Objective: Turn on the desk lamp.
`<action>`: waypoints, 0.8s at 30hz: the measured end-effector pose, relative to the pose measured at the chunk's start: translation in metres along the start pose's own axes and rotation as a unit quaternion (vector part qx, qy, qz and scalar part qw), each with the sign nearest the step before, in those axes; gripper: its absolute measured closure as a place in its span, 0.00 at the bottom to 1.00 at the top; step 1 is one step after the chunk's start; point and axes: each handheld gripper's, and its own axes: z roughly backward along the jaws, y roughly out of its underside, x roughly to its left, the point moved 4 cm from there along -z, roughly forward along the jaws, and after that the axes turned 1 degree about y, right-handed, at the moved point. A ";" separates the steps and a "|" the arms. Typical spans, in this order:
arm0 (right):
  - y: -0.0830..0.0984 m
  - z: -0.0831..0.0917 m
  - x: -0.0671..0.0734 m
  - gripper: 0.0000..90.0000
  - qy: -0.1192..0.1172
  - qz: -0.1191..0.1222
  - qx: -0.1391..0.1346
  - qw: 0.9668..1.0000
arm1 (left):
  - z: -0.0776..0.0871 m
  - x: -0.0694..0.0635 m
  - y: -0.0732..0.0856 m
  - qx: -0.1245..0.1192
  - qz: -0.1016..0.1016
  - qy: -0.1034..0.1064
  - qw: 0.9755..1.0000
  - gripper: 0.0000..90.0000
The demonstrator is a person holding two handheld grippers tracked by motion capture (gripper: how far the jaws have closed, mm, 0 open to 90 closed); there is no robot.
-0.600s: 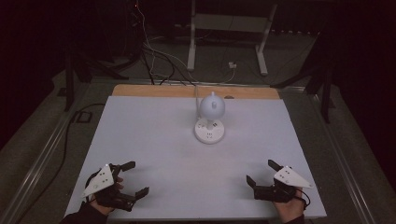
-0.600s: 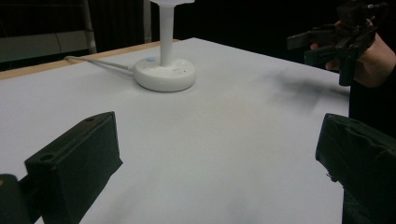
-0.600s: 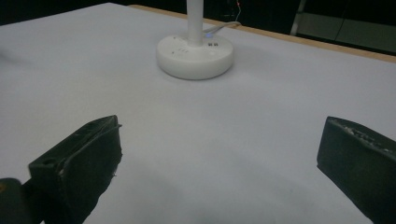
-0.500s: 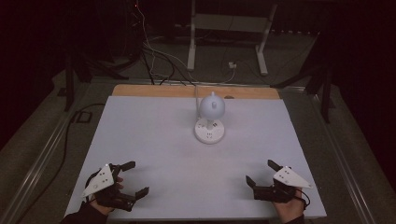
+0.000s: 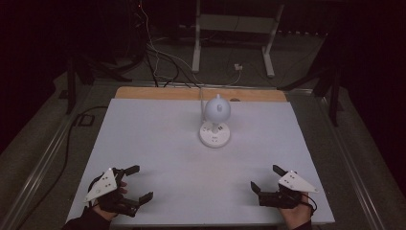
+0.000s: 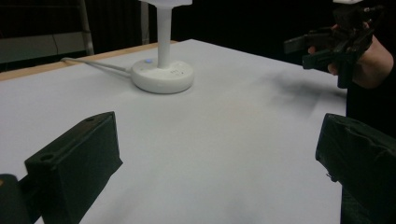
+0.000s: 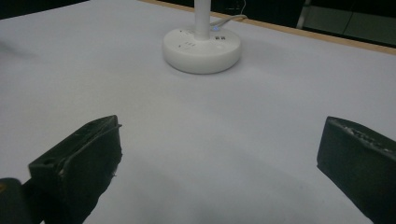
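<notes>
Two grippers: left gripper (image 5: pixel 133 183) and right gripper (image 5: pixel 265 178) remain spread wide, empty, at the near corners.
Small white round-based desk lamp (image 5: pixel 215 120): unmoved, far centre on the white tabletop (image 5: pixel 158 139).
Meaning: nothing begun.

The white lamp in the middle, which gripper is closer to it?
Right, though only slightly. The right gripper sits at the table's near right corner, the left gripper at the near left. The white lamp stands far from both, a bit right of centre.
</notes>
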 end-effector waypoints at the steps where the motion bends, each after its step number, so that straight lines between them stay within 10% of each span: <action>1: 0.000 0.000 0.000 0.00 -0.002 -0.001 -0.001 1.000 | 0.000 0.000 0.000 0.000 0.000 0.000 1.000 0.01; 24: -0.015 0.008 0.003 0.00 -0.007 -0.020 0.010 1.000 | -0.002 0.000 -0.002 -0.002 0.003 0.005 1.000 0.01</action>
